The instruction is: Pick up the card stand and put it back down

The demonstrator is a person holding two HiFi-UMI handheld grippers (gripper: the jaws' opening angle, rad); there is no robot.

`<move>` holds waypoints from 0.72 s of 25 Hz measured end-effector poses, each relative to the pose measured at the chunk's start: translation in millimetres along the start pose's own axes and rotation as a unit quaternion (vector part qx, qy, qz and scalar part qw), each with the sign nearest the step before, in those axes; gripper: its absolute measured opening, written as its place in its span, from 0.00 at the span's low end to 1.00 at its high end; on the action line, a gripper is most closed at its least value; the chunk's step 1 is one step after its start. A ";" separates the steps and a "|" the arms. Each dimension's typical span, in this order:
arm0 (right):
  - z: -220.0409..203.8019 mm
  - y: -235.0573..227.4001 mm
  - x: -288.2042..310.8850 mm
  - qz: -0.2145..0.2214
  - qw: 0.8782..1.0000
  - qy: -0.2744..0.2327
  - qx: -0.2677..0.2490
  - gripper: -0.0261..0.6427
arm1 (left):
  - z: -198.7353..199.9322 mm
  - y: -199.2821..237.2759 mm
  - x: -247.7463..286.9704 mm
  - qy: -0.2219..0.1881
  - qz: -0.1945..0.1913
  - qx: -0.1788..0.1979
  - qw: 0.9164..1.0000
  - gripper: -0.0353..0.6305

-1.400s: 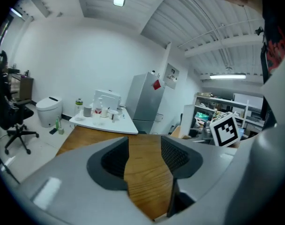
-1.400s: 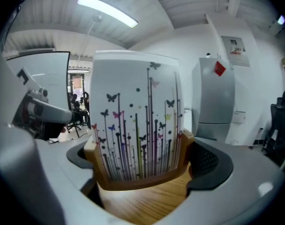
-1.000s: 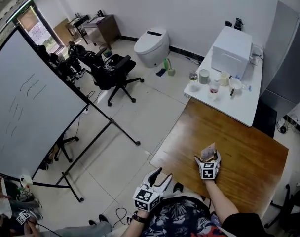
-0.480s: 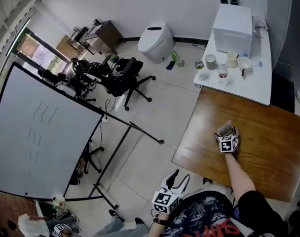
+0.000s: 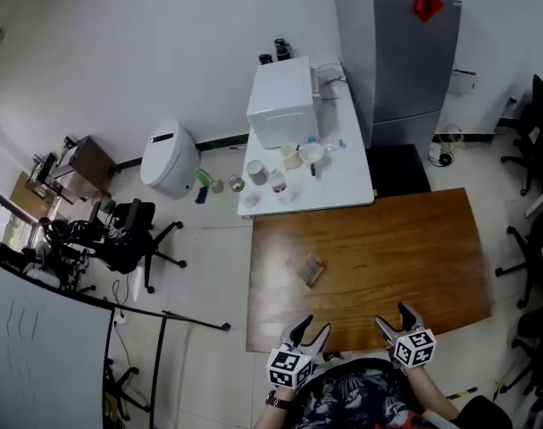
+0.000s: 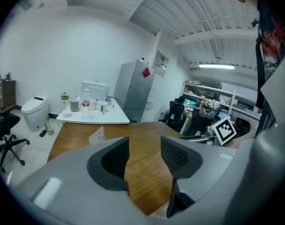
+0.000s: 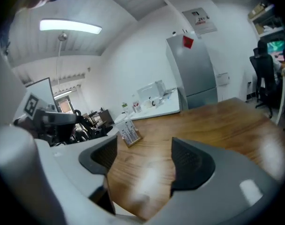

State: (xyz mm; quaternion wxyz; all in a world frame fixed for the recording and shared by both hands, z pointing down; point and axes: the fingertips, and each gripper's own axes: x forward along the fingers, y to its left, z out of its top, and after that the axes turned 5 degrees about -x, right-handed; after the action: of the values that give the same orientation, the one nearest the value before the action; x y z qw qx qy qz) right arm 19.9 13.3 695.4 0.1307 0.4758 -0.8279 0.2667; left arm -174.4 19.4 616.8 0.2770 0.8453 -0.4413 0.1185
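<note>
Left tool [image 5: 309, 329] and right tool [image 5: 394, 317] hover side by side at the worktop's [image 5: 405, 248] near edge, below the card stand [image 5: 311, 269]. Left jaws stand apart, empty; right jaws are closing on nothing.

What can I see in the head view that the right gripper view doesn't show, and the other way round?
Only the head view shows the person's patterned shirt at the bottom edge. Only the right gripper view shows the ceiling light and the paper notice on the wall above the fridge. Both show the card stand standing on the wooden table, the fridge, and the white table beyond.
</note>
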 end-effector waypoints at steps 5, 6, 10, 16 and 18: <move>66.0 -45.6 -67.8 -0.076 0.991 -0.102 0.036 0.40 | 26.7 -57.2 59.5 0.004 -0.093 0.044 0.995 0.37; 82.7 -47.8 -74.4 -0.083 0.987 -0.126 0.046 0.38 | 29.9 -66.6 67.9 0.002 -0.103 0.049 0.993 0.37; 133.1 -34.5 -95.2 -0.062 0.986 -0.157 0.004 0.29 | 32.7 -110.5 84.0 0.004 -0.127 0.040 0.991 0.37; 146.5 -57.3 -117.3 -0.100 0.983 -0.155 -0.011 0.11 | 39.2 -144.2 101.2 0.006 -0.151 0.055 0.987 0.36; 140.1 -64.9 -121.0 -0.101 0.983 -0.153 0.000 0.06 | 38.9 -149.9 104.9 0.009 -0.152 0.058 0.987 0.36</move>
State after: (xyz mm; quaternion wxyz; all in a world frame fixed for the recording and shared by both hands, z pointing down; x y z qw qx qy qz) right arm 142.9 -5.4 543.7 0.0287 0.5919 -0.7859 0.1768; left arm 6.6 -5.7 577.1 0.2463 0.9161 -0.2975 0.1076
